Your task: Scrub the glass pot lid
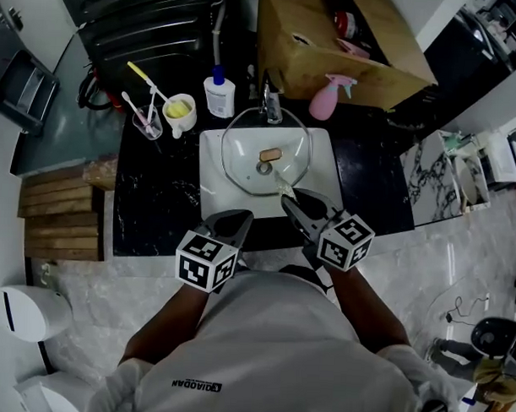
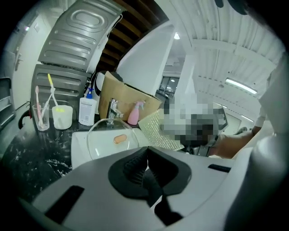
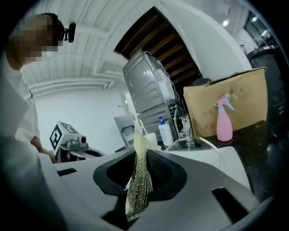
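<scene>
A black marbled countertop [image 1: 157, 197] carries a white square basin [image 1: 212, 199], with a faucet [image 1: 272, 104] at its 12 o'clock edge. The glass pot lid [image 1: 285, 164] rests across the basin with its knob up, and its far rim reaches toward the faucet.

The right gripper [image 1: 290, 202] comes in from 5 o'clock, its jaws pinched on a glittery yellow-green scrub cloth [image 3: 137, 180]. The cloth's free end hangs just beside the lid's near rim; whether it touches the glass I cannot tell. The left gripper [image 1: 241, 217] hovers at 7 o'clock short of the basin, its pads pressed together on nothing.

No suds or wet streaks show on the lid, so the scrubbing looks barely begun: the whole dome and rim appear left to do.

At 10 o'clock a clear tumbler [image 1: 147, 121] holds toothbrushes, and a white cup [image 1: 179, 114] beside it holds something yellow that I cannot identify. A pump bottle [image 1: 219, 94] stands at 11 o'clock, a pink spray bottle [image 1: 325, 98] at 1 o'clock before an open cardboard box [image 1: 331, 43].
</scene>
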{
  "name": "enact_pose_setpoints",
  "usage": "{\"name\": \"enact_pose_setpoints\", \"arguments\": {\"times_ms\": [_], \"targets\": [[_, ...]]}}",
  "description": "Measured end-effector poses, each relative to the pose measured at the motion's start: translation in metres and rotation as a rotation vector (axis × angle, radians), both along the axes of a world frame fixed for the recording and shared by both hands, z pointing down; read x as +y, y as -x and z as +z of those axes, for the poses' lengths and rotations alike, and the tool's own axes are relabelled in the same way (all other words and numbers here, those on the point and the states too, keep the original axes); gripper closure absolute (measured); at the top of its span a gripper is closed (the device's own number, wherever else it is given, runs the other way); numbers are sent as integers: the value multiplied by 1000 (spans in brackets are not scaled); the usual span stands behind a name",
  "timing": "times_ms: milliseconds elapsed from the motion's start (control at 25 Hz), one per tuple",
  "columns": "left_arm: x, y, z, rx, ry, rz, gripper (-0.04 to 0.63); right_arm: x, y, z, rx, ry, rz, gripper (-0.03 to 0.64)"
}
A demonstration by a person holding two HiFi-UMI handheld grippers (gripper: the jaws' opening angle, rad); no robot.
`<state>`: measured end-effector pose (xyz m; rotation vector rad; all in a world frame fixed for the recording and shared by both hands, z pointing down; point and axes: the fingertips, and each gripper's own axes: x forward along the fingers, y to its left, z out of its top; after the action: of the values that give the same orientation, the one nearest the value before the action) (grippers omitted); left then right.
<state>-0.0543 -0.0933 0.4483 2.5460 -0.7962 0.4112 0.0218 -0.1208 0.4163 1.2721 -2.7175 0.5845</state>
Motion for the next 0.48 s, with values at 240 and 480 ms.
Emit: {"name": "enact_pose_setpoints", "arguments": {"times_ms": [240,480], "targets": [[28,-17,-23,31,-39,-59,580,37,-37,-39,-151,-37,121,514],[80,-51,-25,38,-43,-98,580,101,-60,-26,-142,14,75,518]]}}
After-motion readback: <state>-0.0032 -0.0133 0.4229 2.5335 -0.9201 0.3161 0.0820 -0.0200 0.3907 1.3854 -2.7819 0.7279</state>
